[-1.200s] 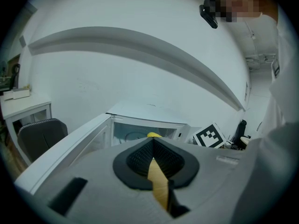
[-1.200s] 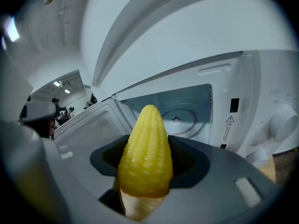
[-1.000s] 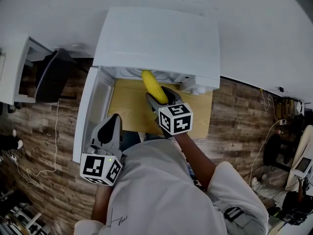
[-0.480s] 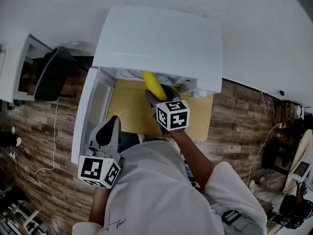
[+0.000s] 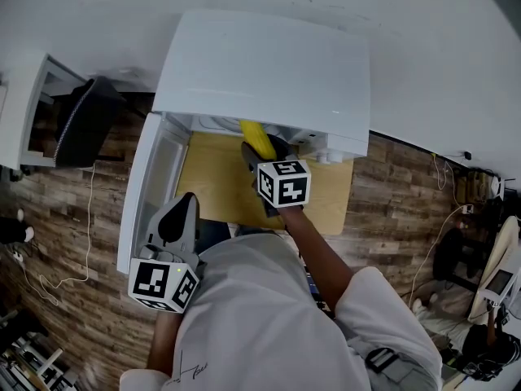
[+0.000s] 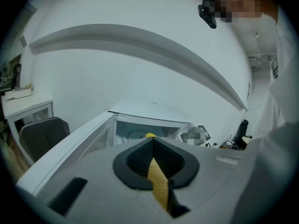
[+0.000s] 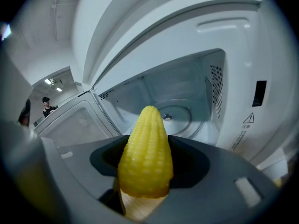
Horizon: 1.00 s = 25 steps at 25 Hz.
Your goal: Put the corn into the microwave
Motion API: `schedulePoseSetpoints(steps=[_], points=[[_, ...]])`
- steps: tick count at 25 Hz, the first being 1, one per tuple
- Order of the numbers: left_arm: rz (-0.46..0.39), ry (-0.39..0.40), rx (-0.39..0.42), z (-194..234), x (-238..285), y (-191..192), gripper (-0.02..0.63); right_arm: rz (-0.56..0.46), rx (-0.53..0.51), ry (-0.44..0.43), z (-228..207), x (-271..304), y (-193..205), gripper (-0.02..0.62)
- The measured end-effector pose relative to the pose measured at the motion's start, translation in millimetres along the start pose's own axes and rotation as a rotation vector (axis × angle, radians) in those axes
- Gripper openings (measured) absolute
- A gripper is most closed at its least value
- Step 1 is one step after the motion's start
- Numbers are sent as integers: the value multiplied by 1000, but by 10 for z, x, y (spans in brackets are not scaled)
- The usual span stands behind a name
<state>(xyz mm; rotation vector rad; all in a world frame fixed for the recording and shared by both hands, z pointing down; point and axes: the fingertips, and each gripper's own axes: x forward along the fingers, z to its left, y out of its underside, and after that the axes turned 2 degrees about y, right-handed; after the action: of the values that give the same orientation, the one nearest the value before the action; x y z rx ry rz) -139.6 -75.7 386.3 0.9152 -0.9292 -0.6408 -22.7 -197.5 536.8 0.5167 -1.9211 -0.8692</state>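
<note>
Grip is firm on your right side: the right gripper (image 5: 264, 149) has its dark jaws clenched on the yellow tapered corn cob (image 7: 145, 148). The pads press the cob's thick lower part from both sides, and its pointed tip sticks out ahead.

The corn cob is in the air at the mouth of the white box-shaped microwave (image 5: 260, 63), with its tip aimed into the open cavity. In the head view the tip passes under the front edge of the microwave's top. In your right gripper view, the round glass turntable (image 7: 176, 112) lies beyond and below the tip, apart from it, and the cob touches none of the cavity walls. The microwave's white door (image 5: 145, 187) is swung wide open on the left side. Beneath the cob and gripper is the pale wooden tabletop (image 5: 213, 182) on which the microwave stands.

Your left gripper (image 5: 187, 206) hangs low, close to your body. It is just beside the free end of the open door and well apart from the corn cob. Its jaws are pressed together at the tips and grasp nothing.

Far to the left, a black chair (image 5: 85, 125) stands by a white desk (image 5: 20, 104) on the brown plank floor (image 5: 65, 243).
</note>
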Motion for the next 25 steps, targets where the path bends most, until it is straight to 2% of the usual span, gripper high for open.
schedulePoseSetpoints(steps=[14,25], points=[[12,-15,-15,110,-9,39,-6,19,-1,39,-113,280,3,267],[15,-31,-19,207,-79,32,-6,-22,-42,71,-101,460,-118,264]])
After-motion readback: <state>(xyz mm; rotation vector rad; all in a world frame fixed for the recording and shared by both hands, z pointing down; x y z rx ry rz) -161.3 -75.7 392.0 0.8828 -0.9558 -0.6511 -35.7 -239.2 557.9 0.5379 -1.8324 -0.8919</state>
